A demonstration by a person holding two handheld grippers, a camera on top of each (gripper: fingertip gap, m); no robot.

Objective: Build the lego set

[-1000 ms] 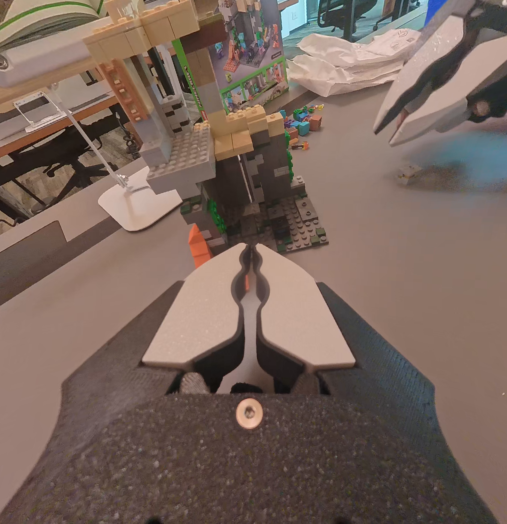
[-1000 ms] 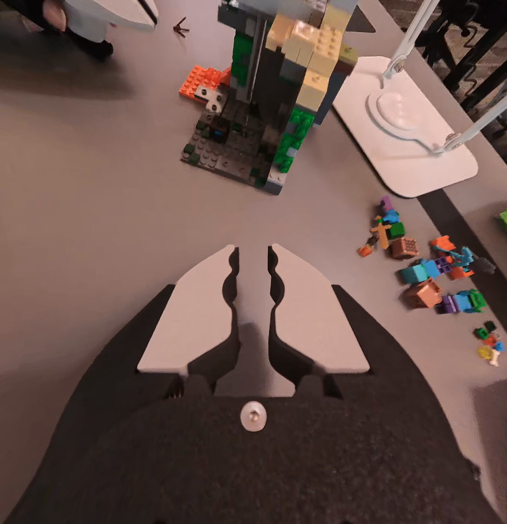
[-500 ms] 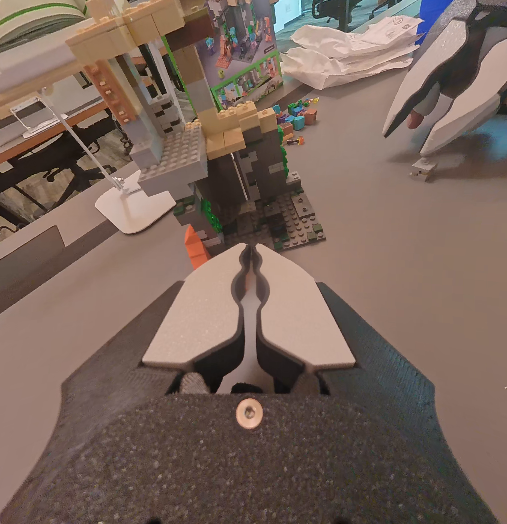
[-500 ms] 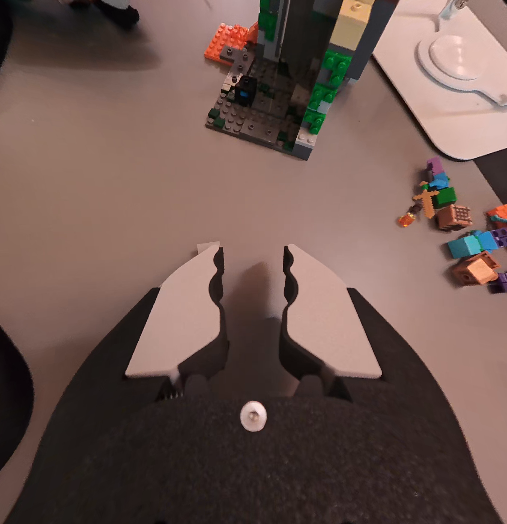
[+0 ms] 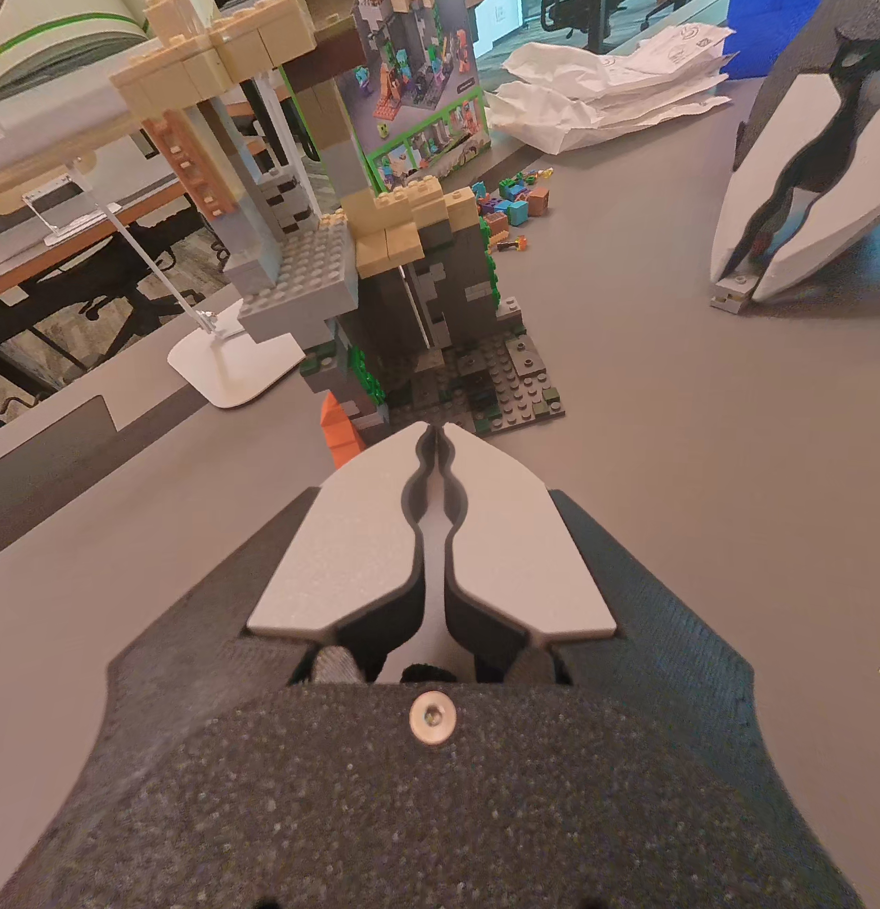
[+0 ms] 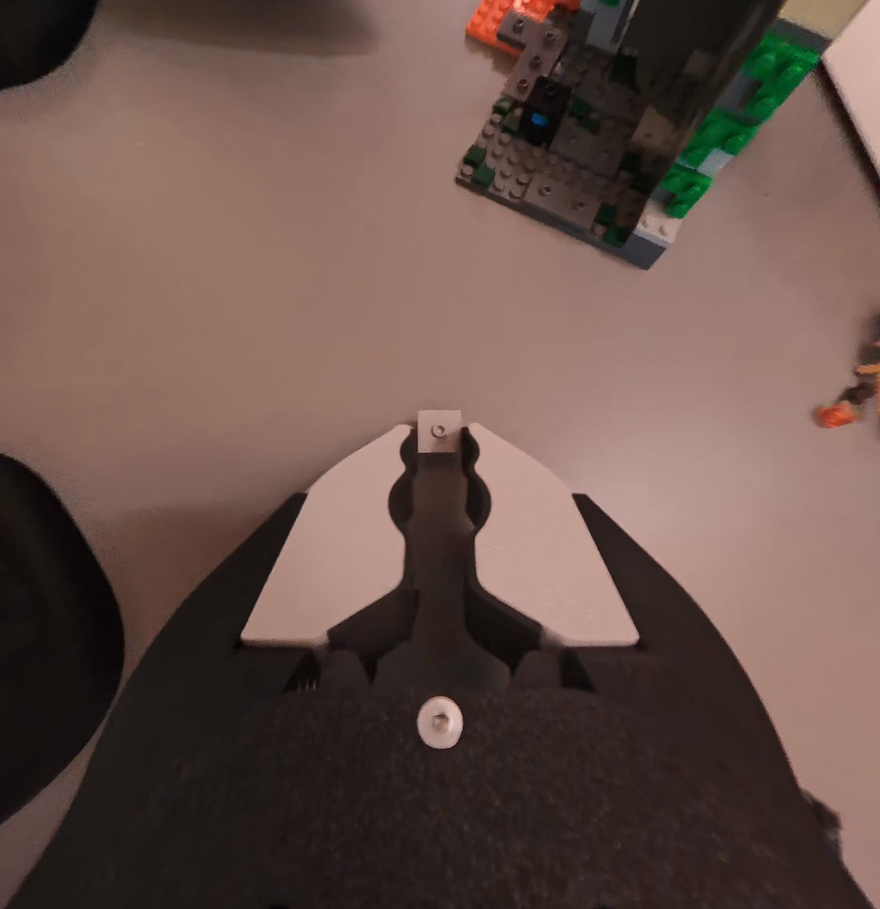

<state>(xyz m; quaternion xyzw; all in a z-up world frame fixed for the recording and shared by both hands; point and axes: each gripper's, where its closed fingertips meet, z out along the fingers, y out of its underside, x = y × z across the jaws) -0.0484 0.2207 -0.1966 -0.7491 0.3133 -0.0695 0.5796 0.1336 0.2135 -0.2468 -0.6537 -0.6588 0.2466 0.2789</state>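
1. Grey single-stud piece (image 6: 439,432): sits on the grey table (image 6: 231,305), caught at the very tips of the right gripper (image 6: 439,433). The left wrist view shows the same piece (image 5: 731,293) resting on the tabletop under those tips, so it is not yet lifted.
2. Right gripper: jaws drawn in against the two sides of the piece. Only the tips bear on it, and roughly half of the piece juts past them. A good pick-up, by this view, calls for a firm, even squeeze before lifting, then a straight rise so that the piece does not pivot or squirt forward.
3. Left gripper (image 5: 435,433): jaws brought together with nothing between them, low over the table just in front of the model's dark studded baseplate (image 5: 502,393).
4. Lego model (image 5: 379,256): stands upright ahead of the left gripper and well apart from the held piece, with tan bricks on top, a light grey plate jutting left and green pieces on the flanks. An orange plate (image 6: 497,19) lies at its far corner.
5. Placement advice: carry the piece stud-up, keeping it level. Which stud of the model receives it cannot be told.
6. Surroundings: loose coloured pieces (image 5: 514,206), set box (image 5: 423,83), crumpled white bags (image 5: 610,93), white stand base (image 5: 231,364).
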